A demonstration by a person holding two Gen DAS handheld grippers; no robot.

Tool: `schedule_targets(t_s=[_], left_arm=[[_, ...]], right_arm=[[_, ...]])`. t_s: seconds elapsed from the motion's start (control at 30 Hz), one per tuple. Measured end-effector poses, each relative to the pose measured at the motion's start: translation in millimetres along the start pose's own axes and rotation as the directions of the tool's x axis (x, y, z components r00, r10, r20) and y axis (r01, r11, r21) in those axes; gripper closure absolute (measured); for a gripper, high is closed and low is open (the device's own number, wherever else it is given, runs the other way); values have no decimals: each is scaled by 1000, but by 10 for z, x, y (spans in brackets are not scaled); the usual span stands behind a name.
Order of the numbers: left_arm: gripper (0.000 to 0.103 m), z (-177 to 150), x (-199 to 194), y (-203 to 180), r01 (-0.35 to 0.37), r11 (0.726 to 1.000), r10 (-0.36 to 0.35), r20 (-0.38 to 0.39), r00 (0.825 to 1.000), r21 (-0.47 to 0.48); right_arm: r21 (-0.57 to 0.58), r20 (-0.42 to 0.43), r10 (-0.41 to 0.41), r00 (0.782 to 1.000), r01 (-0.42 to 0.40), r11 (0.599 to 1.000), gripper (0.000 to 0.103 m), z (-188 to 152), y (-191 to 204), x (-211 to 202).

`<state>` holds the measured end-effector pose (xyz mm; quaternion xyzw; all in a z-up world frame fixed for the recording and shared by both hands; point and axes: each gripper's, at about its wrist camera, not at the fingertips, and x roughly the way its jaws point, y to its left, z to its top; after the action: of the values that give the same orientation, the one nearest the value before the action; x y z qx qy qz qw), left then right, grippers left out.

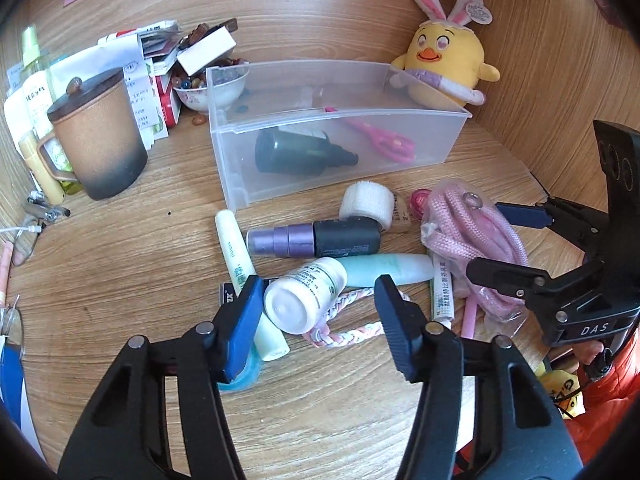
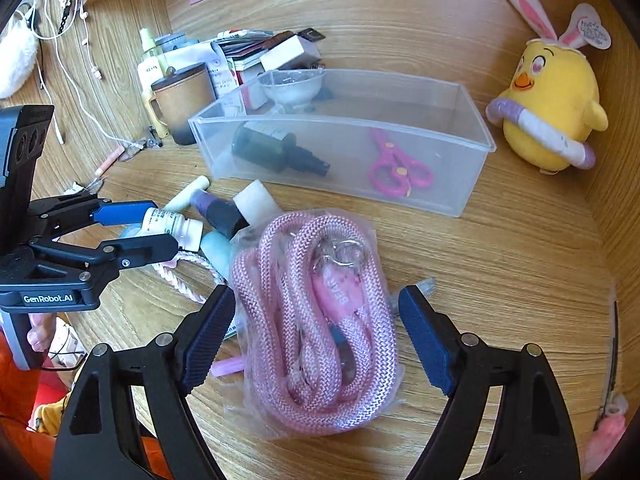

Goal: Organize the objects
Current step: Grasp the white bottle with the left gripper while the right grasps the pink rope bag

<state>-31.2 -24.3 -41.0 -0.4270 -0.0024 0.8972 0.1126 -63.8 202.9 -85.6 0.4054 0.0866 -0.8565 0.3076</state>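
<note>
A white pill bottle (image 1: 304,300) lies on its side between the fingers of my left gripper (image 1: 318,304), with a gap showing on its right side; the jaws are open. From the right wrist view, the left gripper (image 2: 156,230) flanks the same bottle (image 2: 176,228). My right gripper (image 2: 318,312) stands open around a bagged pink rope (image 2: 320,320), its pads beside the bag without pressing it. In the left wrist view the right gripper (image 1: 508,244) hovers over that rope (image 1: 460,236). A clear plastic bin (image 1: 420,144) (image 2: 460,188) holds a dark green bottle (image 1: 296,154) and pink scissors (image 1: 384,140).
Loose on the wooden desk lie a purple-and-black spray bottle (image 1: 312,238), a white tape roll (image 1: 366,202), a teal tube (image 1: 392,268), a pale green tube (image 1: 236,256) and a braided pink cord (image 1: 348,332). A lidded brown mug (image 1: 100,132) stands left; a yellow plush chick (image 2: 552,108) stands right.
</note>
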Motion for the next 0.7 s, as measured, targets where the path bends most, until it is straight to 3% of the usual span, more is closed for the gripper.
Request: schedule_targets(t_s=[0.13, 0.2, 0.27, 0.33, 0.57, 0.7], left_arm=[[55, -7, -7, 2, 11, 1000, -11, 9, 1000, 2], [68, -9, 8, 2, 24, 1000, -24, -2, 1000, 3], [73, -19, 36, -1, 34, 999, -34, -14, 999, 4], [74, -36, 47, 1, 38, 999, -38, -14, 999, 2], [74, -54, 51, 10, 40, 999, -40, 3, 999, -16], [74, -33, -4, 9, 36, 999, -36, 20, 999, -22]], right_arm=[[-7, -23, 2, 1000, -2, 1000, 21, 1, 33, 88], [-12, -30, -10, 1000, 10, 1000, 21, -1, 45, 122], [-1, -28, -4, 1000, 4, 1000, 21, -1, 33, 132], [10, -24, 7, 1000, -7, 1000, 22, -2, 12, 124], [31, -5, 10, 1000, -10, 999, 45, -21, -43, 82], [42, 6, 10, 1000, -10, 999, 48, -14, -61, 47]])
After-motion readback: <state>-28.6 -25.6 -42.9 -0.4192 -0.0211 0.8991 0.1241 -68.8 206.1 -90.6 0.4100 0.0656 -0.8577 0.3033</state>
